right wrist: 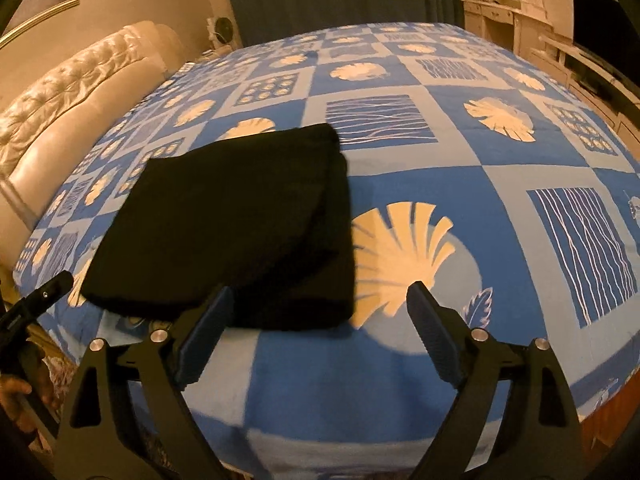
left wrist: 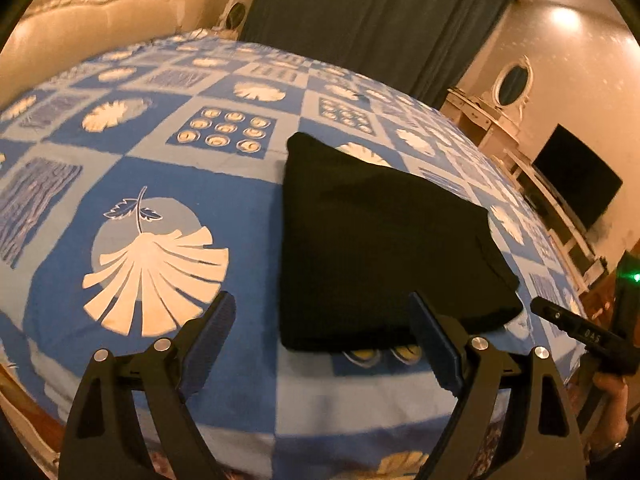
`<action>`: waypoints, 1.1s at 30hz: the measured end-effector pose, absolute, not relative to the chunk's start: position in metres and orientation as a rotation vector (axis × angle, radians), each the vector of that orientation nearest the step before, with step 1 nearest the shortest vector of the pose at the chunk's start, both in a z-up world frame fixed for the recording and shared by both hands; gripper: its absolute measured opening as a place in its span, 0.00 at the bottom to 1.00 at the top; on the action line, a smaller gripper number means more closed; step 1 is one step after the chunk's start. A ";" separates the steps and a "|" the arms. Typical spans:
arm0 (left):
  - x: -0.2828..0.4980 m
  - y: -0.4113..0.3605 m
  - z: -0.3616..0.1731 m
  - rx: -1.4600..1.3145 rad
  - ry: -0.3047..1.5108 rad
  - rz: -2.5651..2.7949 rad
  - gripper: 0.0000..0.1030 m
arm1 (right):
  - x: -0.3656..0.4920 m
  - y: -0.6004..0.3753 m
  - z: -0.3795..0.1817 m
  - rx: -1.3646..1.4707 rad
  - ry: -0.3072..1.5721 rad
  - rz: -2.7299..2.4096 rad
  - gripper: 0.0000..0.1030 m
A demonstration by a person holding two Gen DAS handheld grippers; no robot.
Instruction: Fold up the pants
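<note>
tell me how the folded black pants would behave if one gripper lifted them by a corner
The black pants look like soft layered cloth, so they would probably droop and unfold. They lie flat on the bedspread, so rolling or tipping seems unlikely.

Black pants (left wrist: 384, 248) hide bedspread (left wrist: 160, 184) pattern beneath; TV (right wrist: 600, 4) cut by edge.

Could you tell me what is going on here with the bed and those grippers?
A person is folding pants on a bed, holding a gripper in each hand. The black pants already lie folded into a compact rectangle on the blue patterned bedspread. The left gripper and the right gripper are both open and empty, held just off the near edge of the pants, touching nothing. The fold looks done or close to it.
</note>
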State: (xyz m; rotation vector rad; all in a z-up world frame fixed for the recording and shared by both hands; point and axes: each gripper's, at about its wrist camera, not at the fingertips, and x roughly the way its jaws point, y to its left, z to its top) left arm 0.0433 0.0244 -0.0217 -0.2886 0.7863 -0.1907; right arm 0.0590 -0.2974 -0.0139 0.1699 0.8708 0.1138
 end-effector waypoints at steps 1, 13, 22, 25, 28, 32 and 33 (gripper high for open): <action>0.036 0.022 -0.020 -0.284 0.786 -0.195 0.84 | 0.052 -0.293 -0.013 0.165 0.864 0.118 0.86; 0.007 0.002 -0.026 -0.249 0.819 -0.198 0.84 | 0.034 -0.273 -0.020 0.128 0.864 0.143 0.86; 0.010 -0.014 -0.029 -0.154 0.805 -0.193 0.84 | 0.040 -0.276 -0.029 0.155 0.883 0.141 0.86; 0.010 -0.013 -0.027 -0.161 0.798 -0.178 0.84 | 0.040 -0.273 -0.030 0.151 0.886 0.149 0.86; 0.011 -0.011 -0.027 -0.172 0.802 -0.165 0.84 | 0.040 -0.270 -0.031 0.143 0.885 0.152 0.86; 0.013 -0.008 -0.028 -0.178 0.809 -0.139 0.84 | 0.040 -0.268 -0.033 0.143 0.892 0.155 0.86; 0.013 -0.007 -0.027 -0.174 0.805 -0.130 0.84 | 0.041 -0.268 -0.033 0.143 0.893 0.156 0.86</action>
